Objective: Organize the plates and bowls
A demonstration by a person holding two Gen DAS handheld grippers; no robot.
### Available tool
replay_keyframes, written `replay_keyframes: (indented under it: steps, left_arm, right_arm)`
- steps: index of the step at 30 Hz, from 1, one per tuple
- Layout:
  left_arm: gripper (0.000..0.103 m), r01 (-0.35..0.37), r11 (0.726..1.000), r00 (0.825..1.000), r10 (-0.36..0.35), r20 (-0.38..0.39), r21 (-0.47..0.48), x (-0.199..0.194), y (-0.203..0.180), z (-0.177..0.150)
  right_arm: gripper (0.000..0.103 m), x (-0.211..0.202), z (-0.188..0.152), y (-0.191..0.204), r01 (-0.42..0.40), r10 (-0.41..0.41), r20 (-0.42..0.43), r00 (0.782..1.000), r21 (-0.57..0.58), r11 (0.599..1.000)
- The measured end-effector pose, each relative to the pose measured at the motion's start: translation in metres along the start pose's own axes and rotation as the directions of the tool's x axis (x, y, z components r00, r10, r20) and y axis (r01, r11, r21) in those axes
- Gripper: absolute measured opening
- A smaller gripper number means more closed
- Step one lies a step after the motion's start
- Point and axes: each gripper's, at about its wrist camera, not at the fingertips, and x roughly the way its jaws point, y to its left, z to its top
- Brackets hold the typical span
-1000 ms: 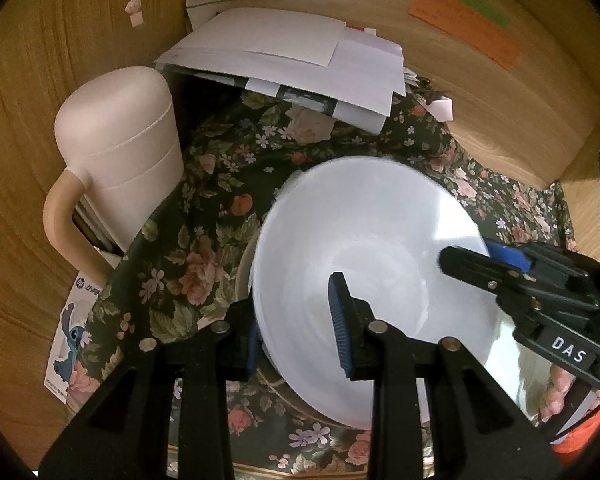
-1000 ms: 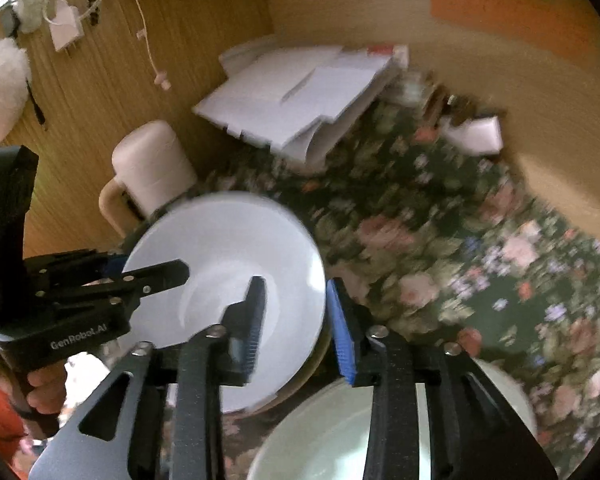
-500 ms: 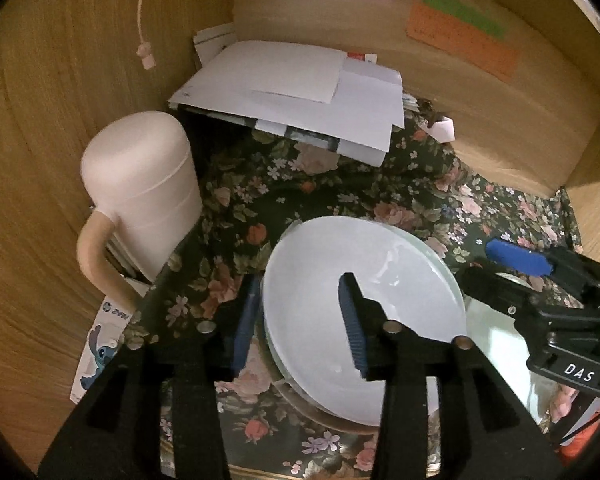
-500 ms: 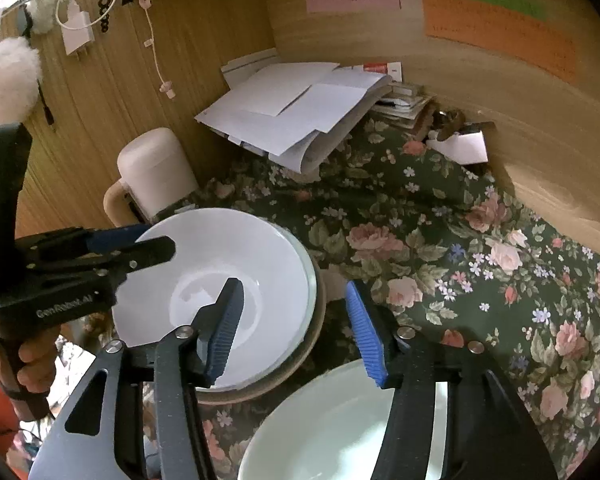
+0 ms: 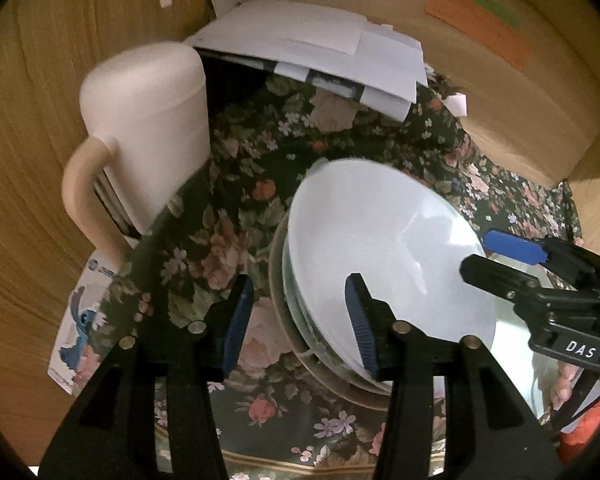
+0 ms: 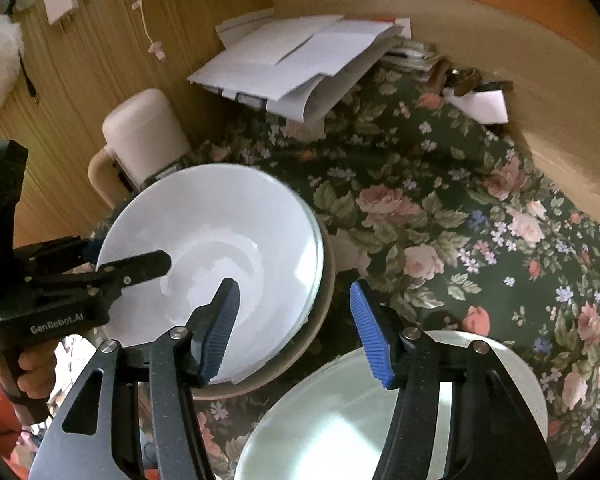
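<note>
1. Two hand-held grippers straddle one stack: your left hand-held gripper [image 5: 296,320] brackets the stack's near-left edge, your right hand-held gripper [image 6: 294,328] its right edge. Both have just been opening; the jaws now stand moderately apart and the pads press on nothing.
2. You are at the release step, as I read it: the white bowl [image 6: 212,264] sits nested on the stack, which stands on the floral cloth [image 6: 440,216] covering the worktop, just in front of the cream jug [image 5: 144,136].
3. Your next move likely calls for drawing both grippers back clear of the rim without nudging the bowl, then turning to the pale dish [image 6: 340,420] beside the stack, under your right gripper.
4. Count: one white bowl on top; beneath it at least one more white rim and one tan-rimmed plate [image 6: 320,312] show, but the exact number of layers cannot be told. One pale dish lies apart. One jug and one heap of papers [image 5: 320,48] stand behind.
</note>
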Motion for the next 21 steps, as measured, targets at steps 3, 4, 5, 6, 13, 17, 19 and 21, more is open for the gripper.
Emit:
replay_keyframes:
  steps: [3,4,5,6,13,17,19,21]
  left_arm:
    - [0.048,0.025,1.000,0.999,-0.025,-0.026,-0.009,0.009,0.001,-0.004]
    - [0.048,0.031,0.999,0.999,-0.031,-0.033,-0.013,0.010,0.001,-0.005]
    - [0.048,0.039,0.999,0.998,-0.040,-0.039,-0.017,0.012,0.001,-0.006]
    - [0.048,0.046,0.999,0.998,-0.047,-0.041,-0.019,0.013,0.001,-0.006]
    - [0.045,0.081,0.997,0.996,-0.082,-0.034,-0.018,0.015,-0.002,-0.009]
    - [0.045,0.080,0.996,0.996,-0.081,-0.023,-0.029,0.015,-0.002,-0.009]
    - [0.045,0.080,0.996,0.997,-0.081,-0.020,-0.033,0.015,-0.002,-0.009]
    - [0.044,0.077,0.996,0.997,-0.077,-0.019,-0.043,0.014,-0.002,-0.008]
  right_arm:
    - [0.054,0.007,-0.002,0.000,-0.007,0.007,-0.023,1.000,0.003,1.000]
    - [0.054,0.009,-0.002,0.000,-0.009,0.009,-0.031,0.999,0.003,1.000]
    - [0.054,0.011,-0.002,0.000,-0.009,0.010,-0.036,0.999,0.003,1.000]
    - [0.054,0.012,-0.003,0.000,-0.010,0.010,-0.042,0.999,0.004,1.000]
    - [0.043,0.026,-0.003,-0.001,-0.038,0.040,-0.083,0.996,0.027,0.999]
    - [0.036,0.035,0.000,-0.001,-0.043,0.048,-0.103,0.994,0.045,0.998]
    - [0.035,0.035,0.000,-0.001,-0.038,0.043,-0.104,0.994,0.052,0.998]
    - [0.035,0.036,0.002,0.001,-0.031,0.036,-0.105,0.994,0.052,0.998]
